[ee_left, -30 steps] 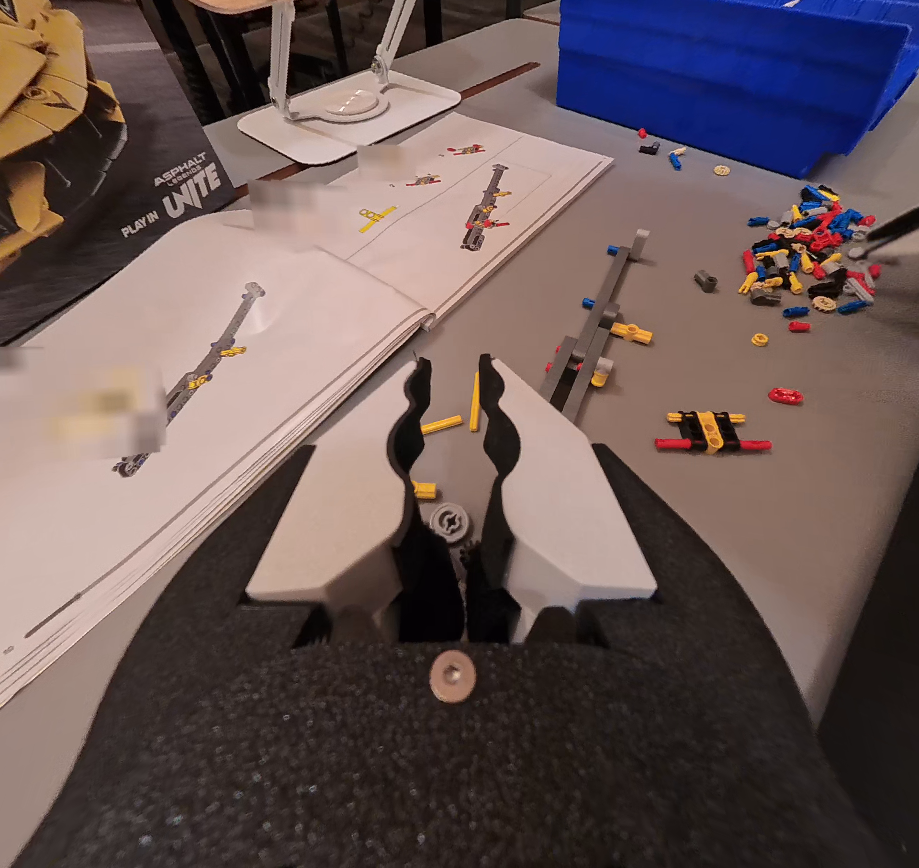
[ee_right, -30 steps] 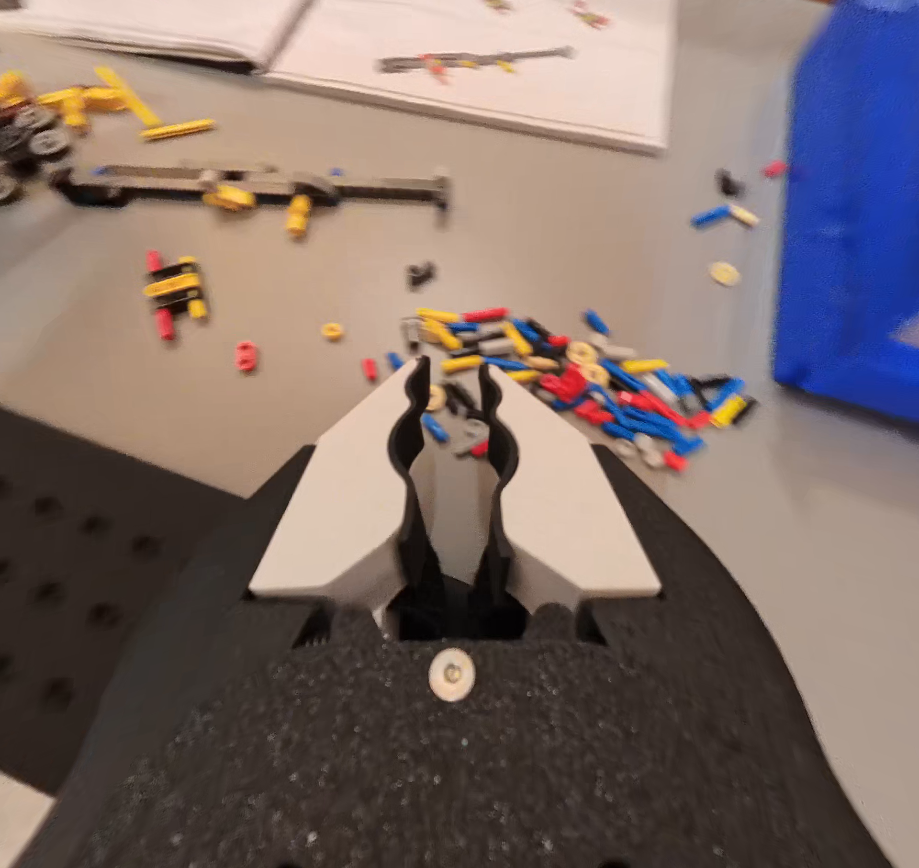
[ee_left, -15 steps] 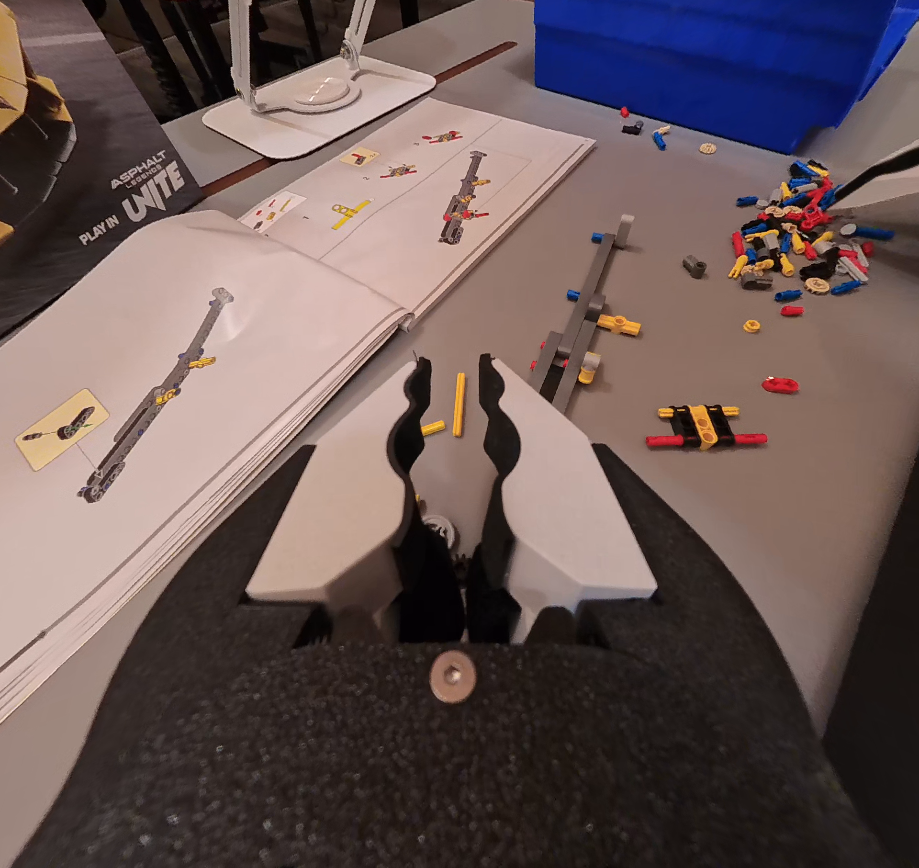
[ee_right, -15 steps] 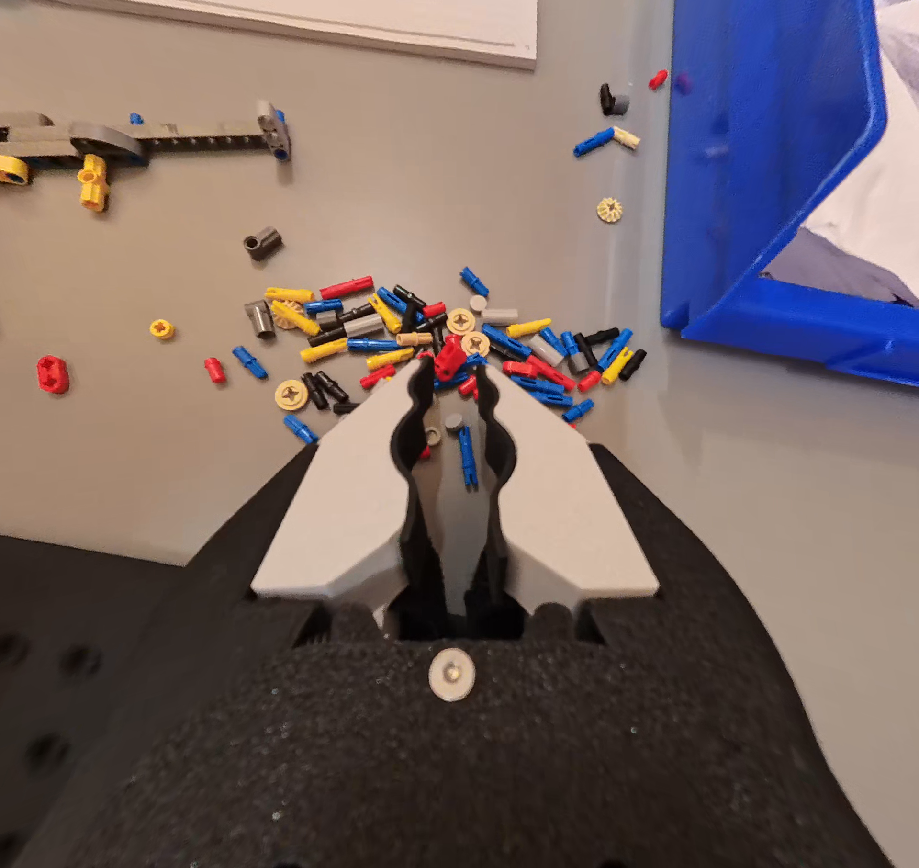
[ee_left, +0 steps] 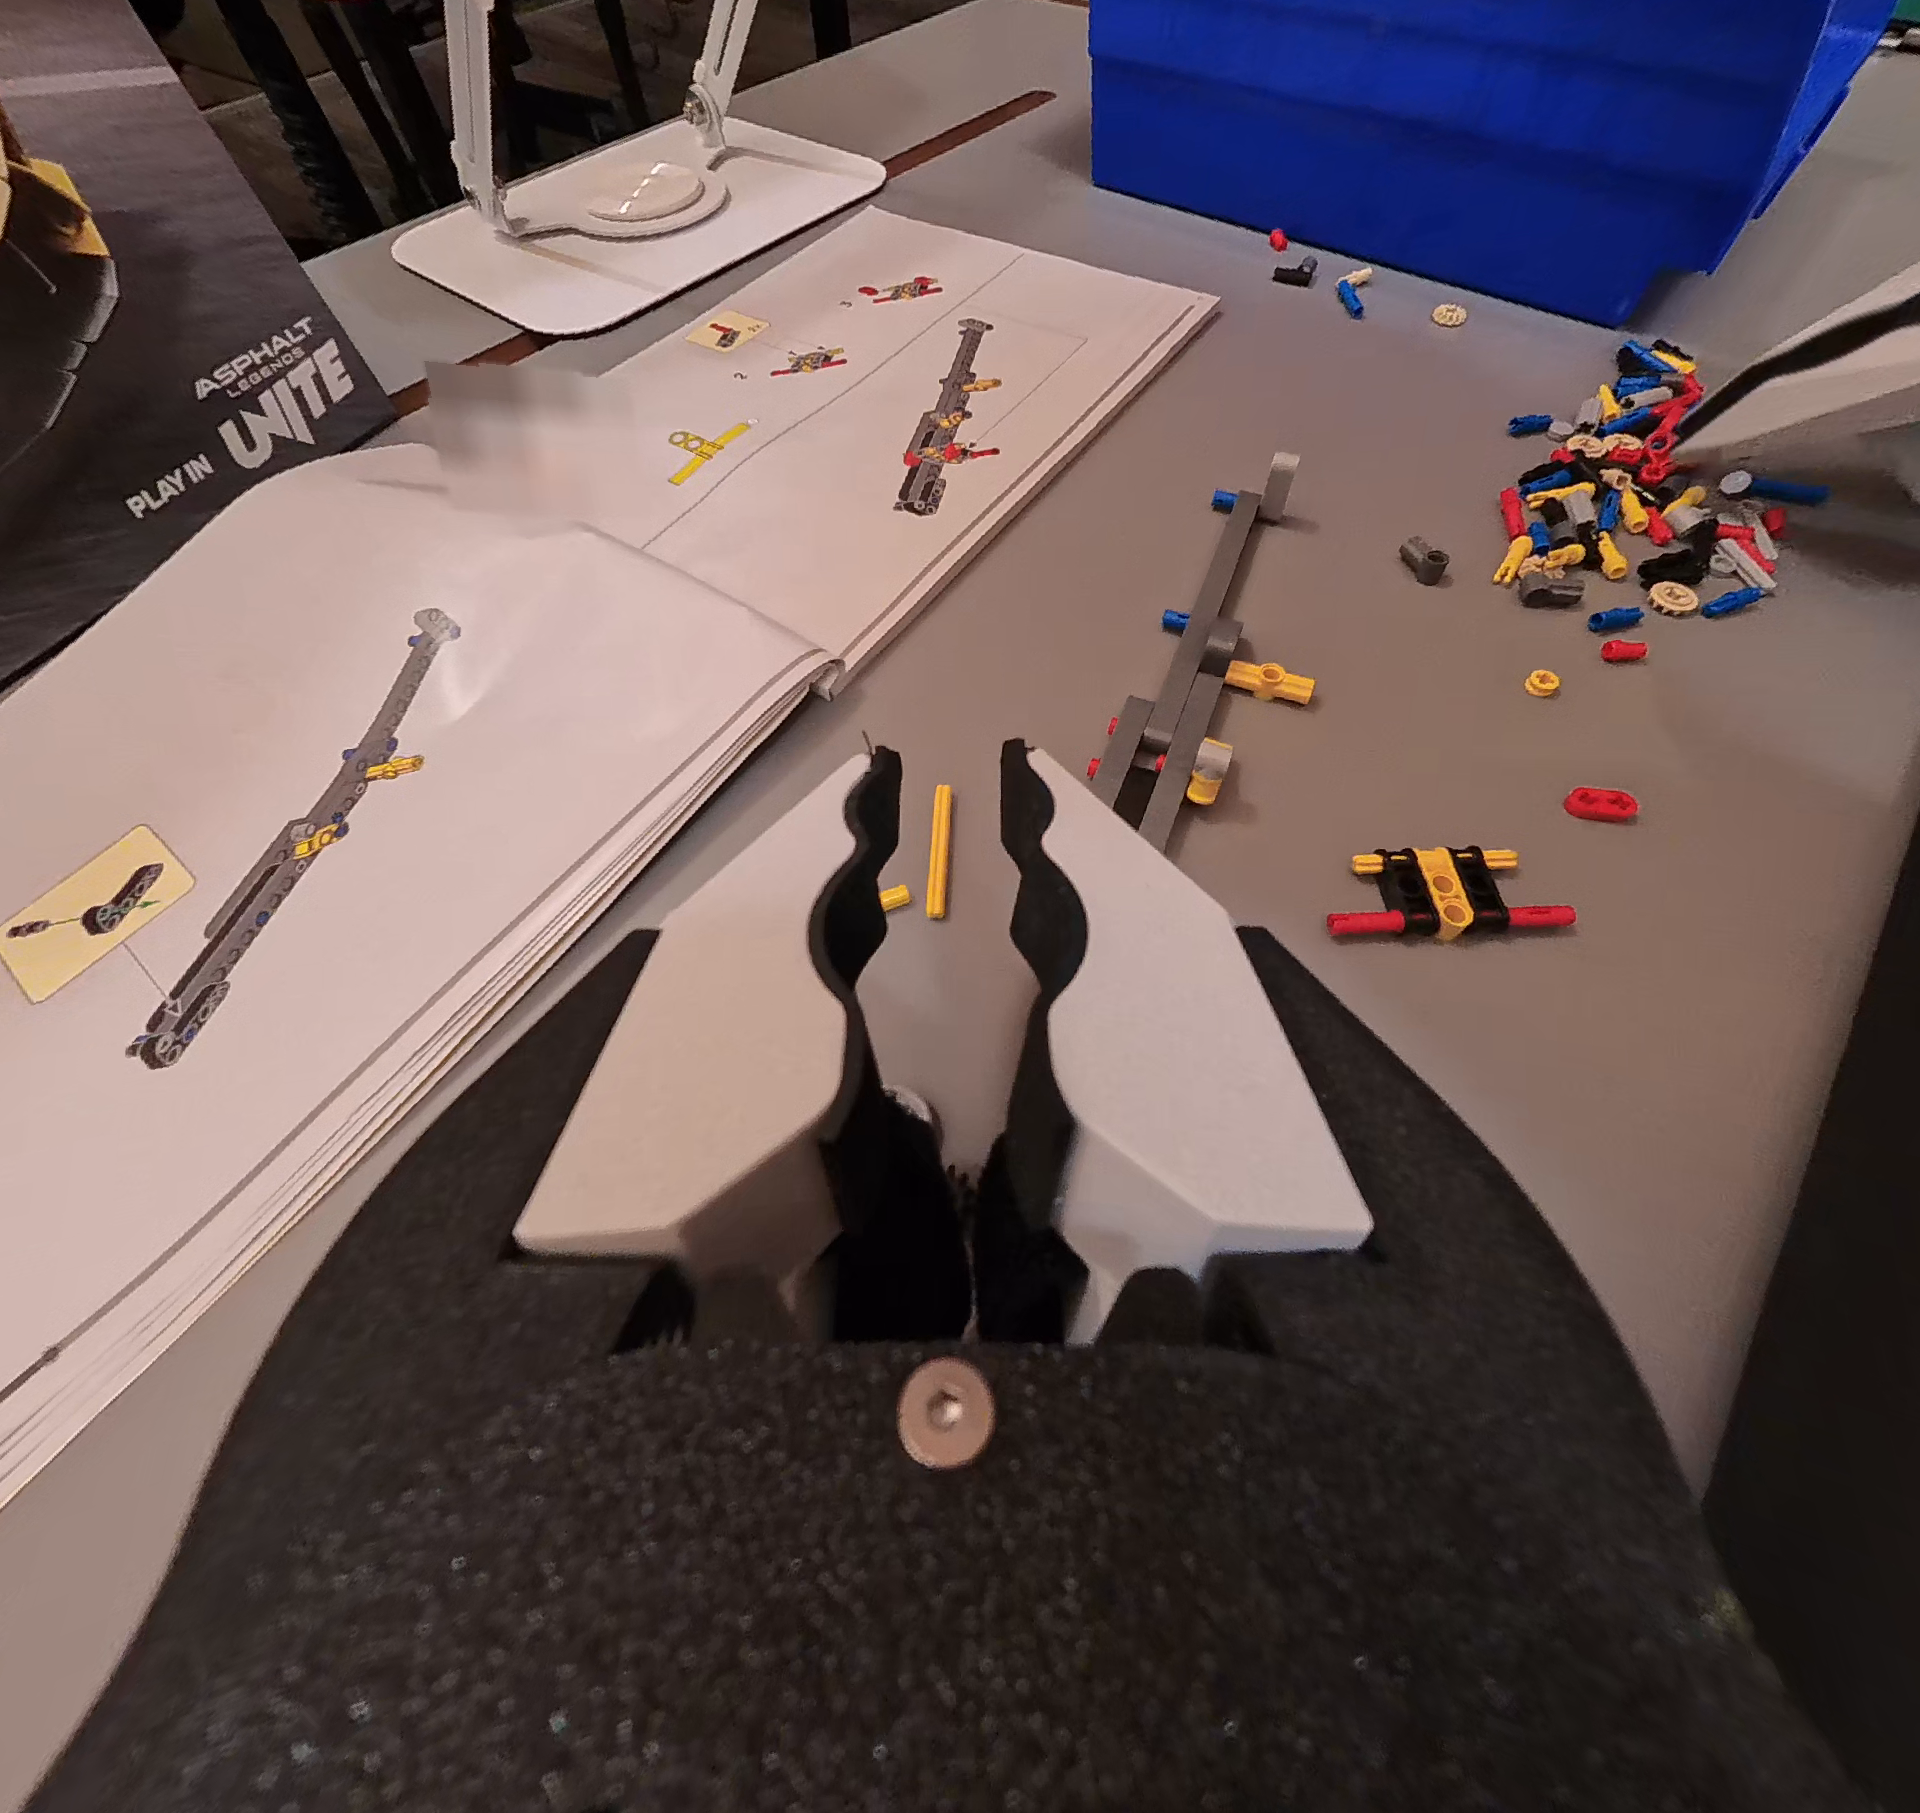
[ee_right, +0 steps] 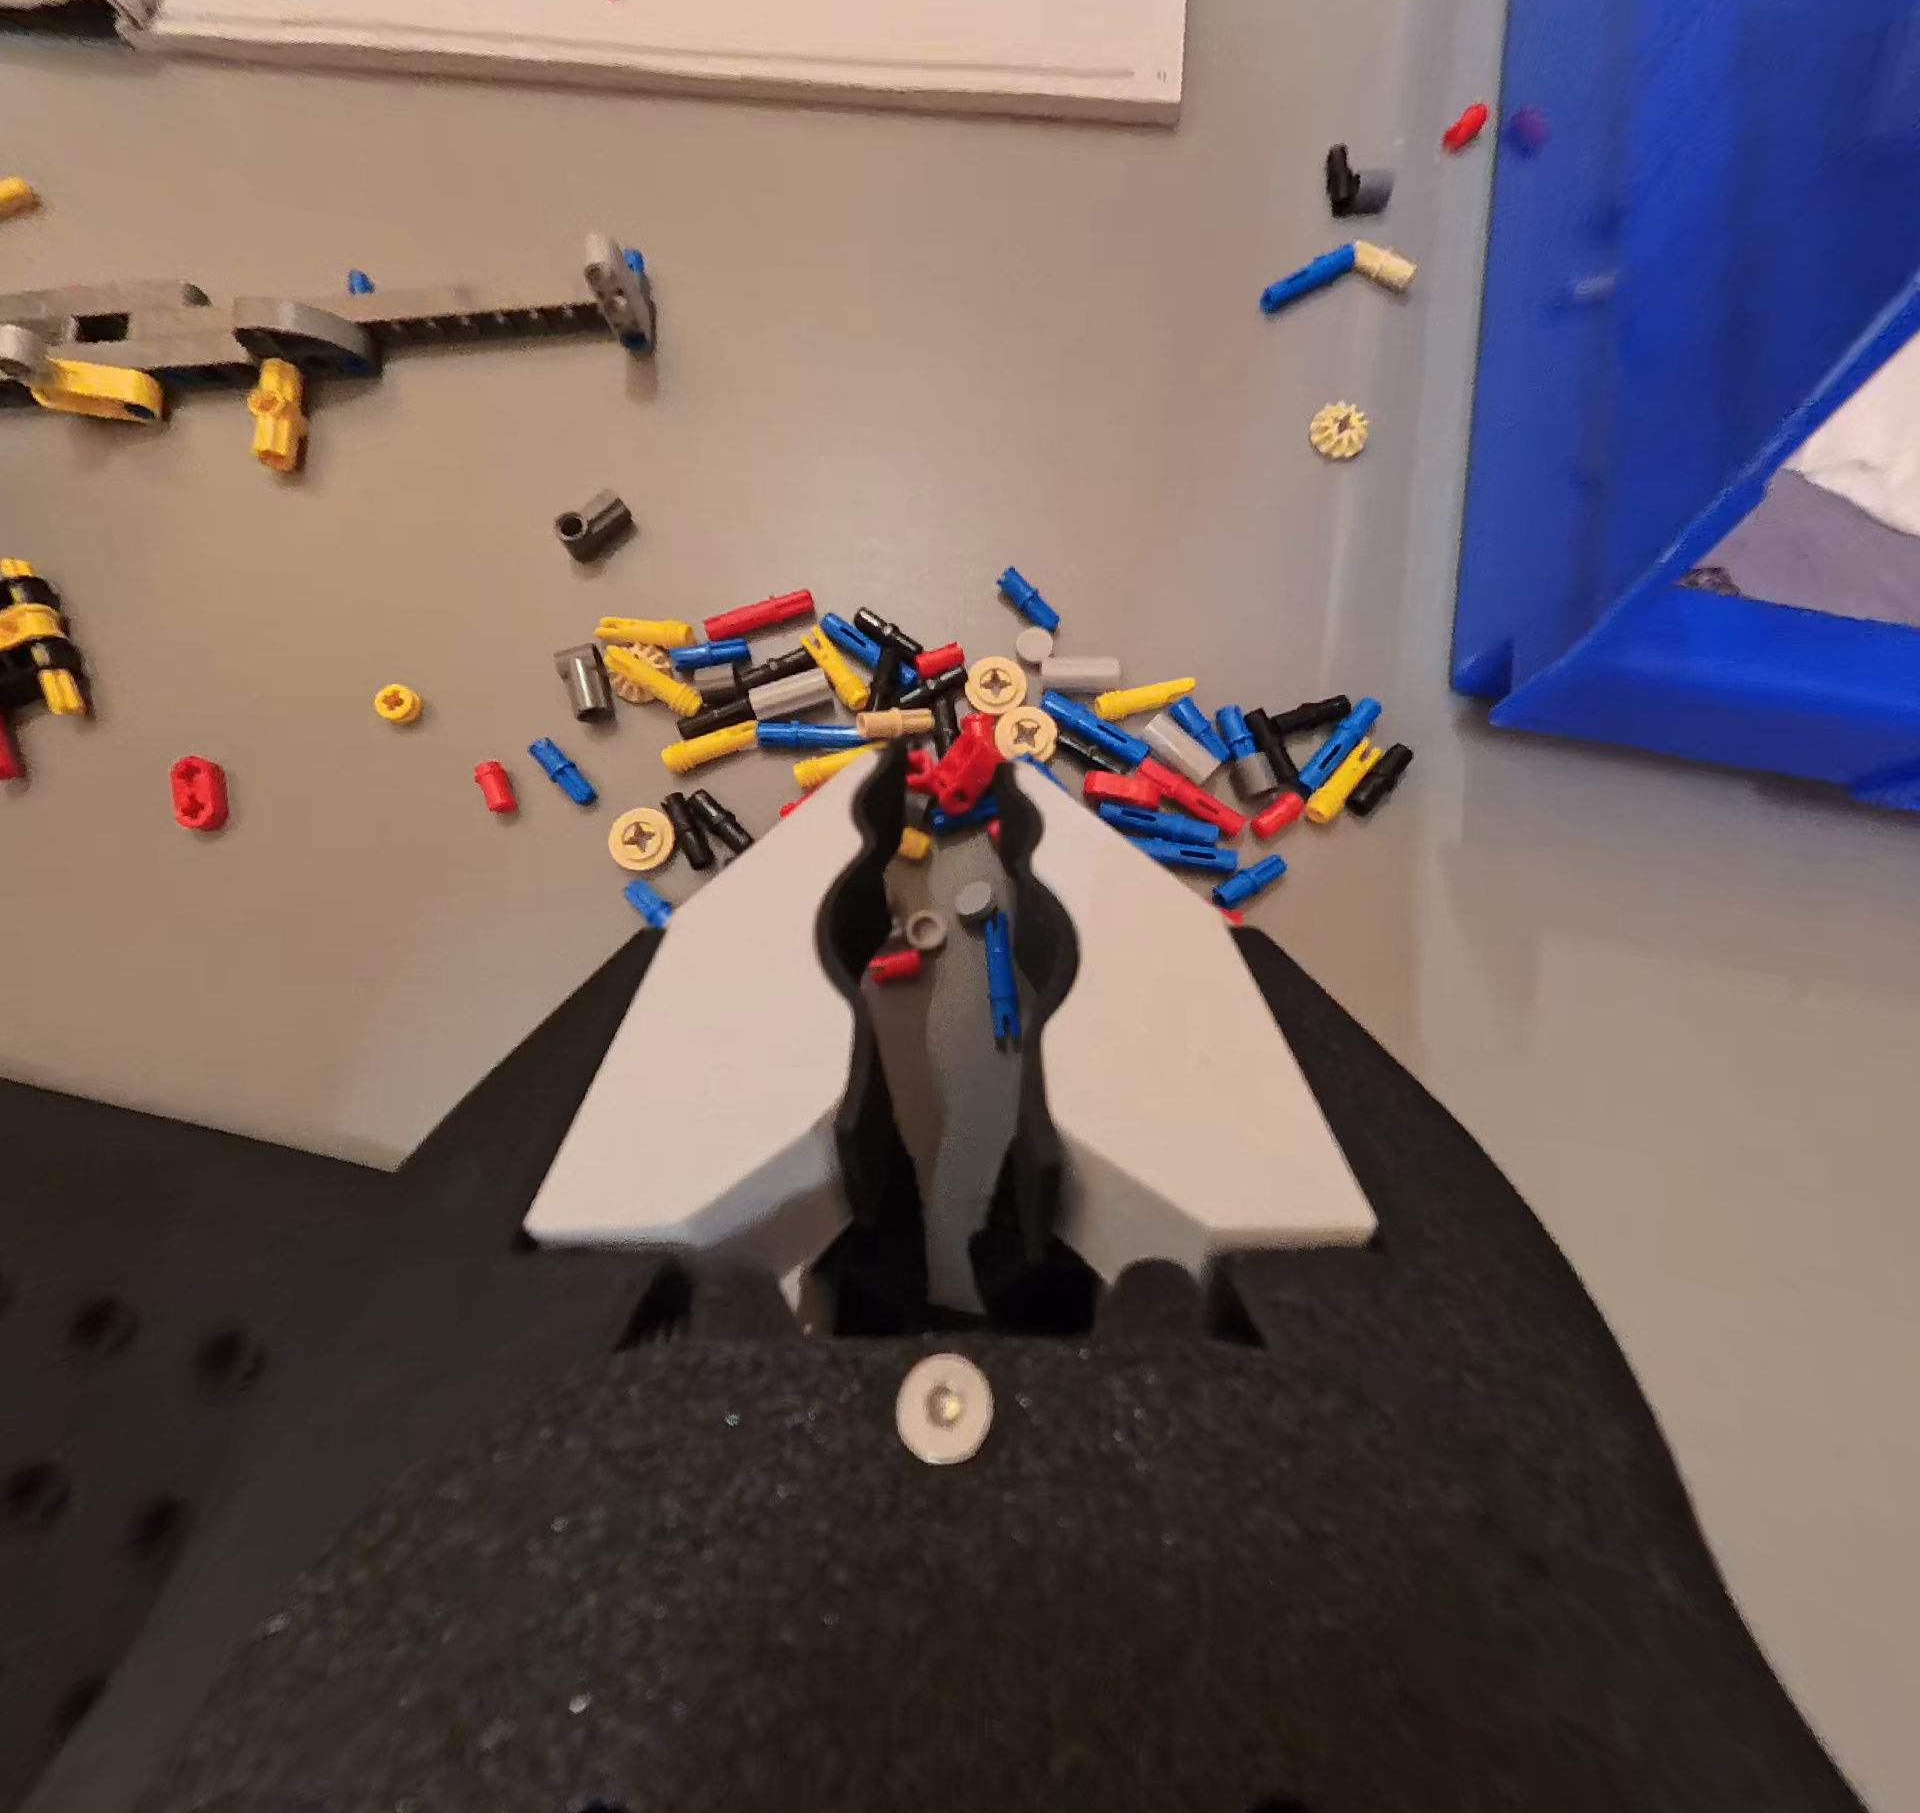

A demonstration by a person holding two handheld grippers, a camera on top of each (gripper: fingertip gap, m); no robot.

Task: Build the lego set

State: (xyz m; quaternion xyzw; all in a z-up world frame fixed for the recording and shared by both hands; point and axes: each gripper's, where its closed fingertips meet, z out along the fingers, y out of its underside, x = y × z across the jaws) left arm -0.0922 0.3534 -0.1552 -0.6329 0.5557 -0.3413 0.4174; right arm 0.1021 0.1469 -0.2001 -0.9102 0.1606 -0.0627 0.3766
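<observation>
my right gripper hangs part-open, empty, tips at a red connector atop the parts pile. risk: closing snags neighbouring pins too. left gripper part-open, empty, above yellow axle.

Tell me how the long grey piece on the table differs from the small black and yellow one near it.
The long grey assembly is a slim beam with blue pins and a yellow connector sticking out sideways. The black and yellow assembly is short and compact, with red axle ends poking out of both sides. The grey one lies nearer the instruction booklet; the compact one lies to its right. Both lie flat on the table, untouched.
</observation>
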